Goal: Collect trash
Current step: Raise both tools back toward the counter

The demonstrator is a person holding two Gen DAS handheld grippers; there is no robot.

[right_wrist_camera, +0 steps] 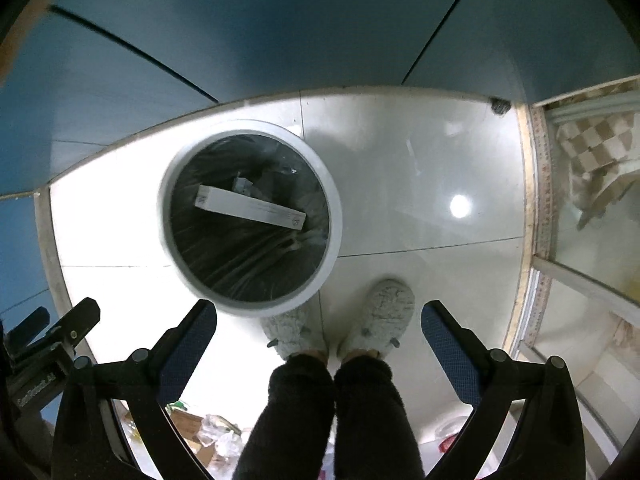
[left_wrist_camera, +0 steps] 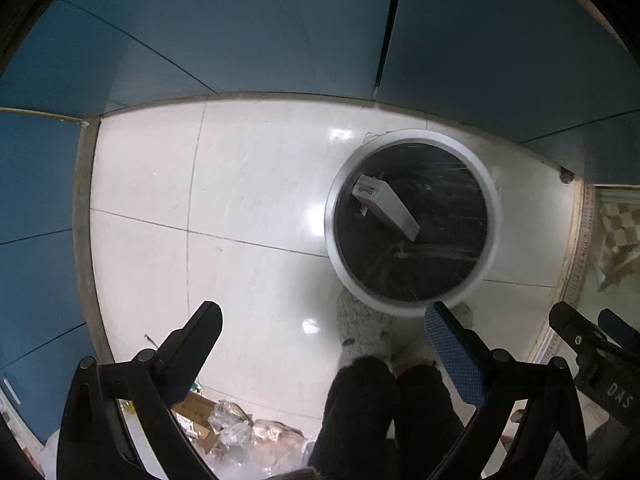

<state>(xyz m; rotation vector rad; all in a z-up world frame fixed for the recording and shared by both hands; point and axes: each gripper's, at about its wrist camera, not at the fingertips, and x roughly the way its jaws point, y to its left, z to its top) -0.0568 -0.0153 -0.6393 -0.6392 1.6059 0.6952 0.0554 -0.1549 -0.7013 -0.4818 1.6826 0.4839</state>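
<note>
Lying slantwise in the black-lined bin [right_wrist_camera: 332, 216], white carton [right_wrist_camera: 250, 207]; both claws gape empty.

White glossy floor tiles [left_wrist_camera: 248, 184] with thin grout lines, bright light glare on them. Blue wall panels [left_wrist_camera: 240, 32] with dark seams rise behind the floor, meeting it at a grey strip. Two fluffy pale slippers [right_wrist_camera: 386, 316] stand side by side, toes toward the wall. Dark fuzzy trouser legs [right_wrist_camera: 360, 412] come down into them. A small dark round knob [right_wrist_camera: 499, 105] sits at the foot of the wall near the right corner. A checkered beige cloth [right_wrist_camera: 592, 148] hangs at the right edge beyond a patterned threshold strip [right_wrist_camera: 540, 184].
</note>
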